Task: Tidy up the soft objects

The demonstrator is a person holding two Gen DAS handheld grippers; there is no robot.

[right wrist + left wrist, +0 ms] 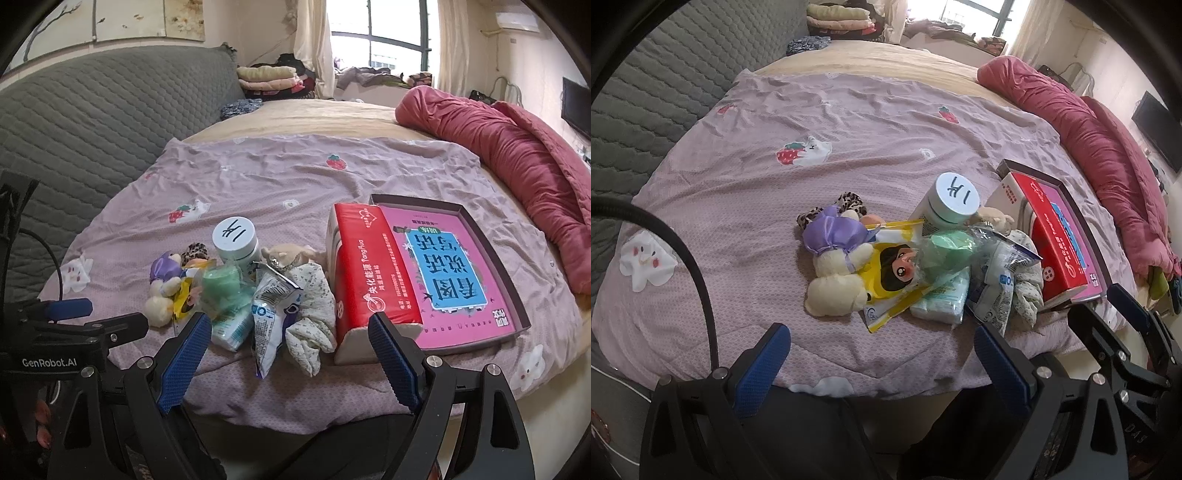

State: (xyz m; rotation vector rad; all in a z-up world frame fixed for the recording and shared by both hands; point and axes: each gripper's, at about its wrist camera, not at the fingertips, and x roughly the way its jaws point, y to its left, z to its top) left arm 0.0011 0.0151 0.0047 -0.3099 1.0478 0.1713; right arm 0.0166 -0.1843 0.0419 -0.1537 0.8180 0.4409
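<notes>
A heap of small items lies on the lilac bedsheet [738, 206]. It holds a cream plush toy in a purple dress [834, 266], a yellow cartoon packet [894, 273], a green bundle in clear plastic [945, 251], a pale tissue pack [942, 302], a crinkled white-blue bag [271, 317], a floral cloth [314, 314] and a white jar with a marked lid [235, 238]. A red tissue pack [373, 280] rests in a shallow box lid [476, 229]. My left gripper [882, 350] hovers open just before the heap. My right gripper [288, 339] is open near the bag and cloth, holding nothing.
A rolled red quilt [517, 155] lies along the bed's right side. A grey quilted headboard [92, 122] rises at the left. Folded clothes [269, 79] are stacked at the far end by the window. The sheet beyond the heap is bare.
</notes>
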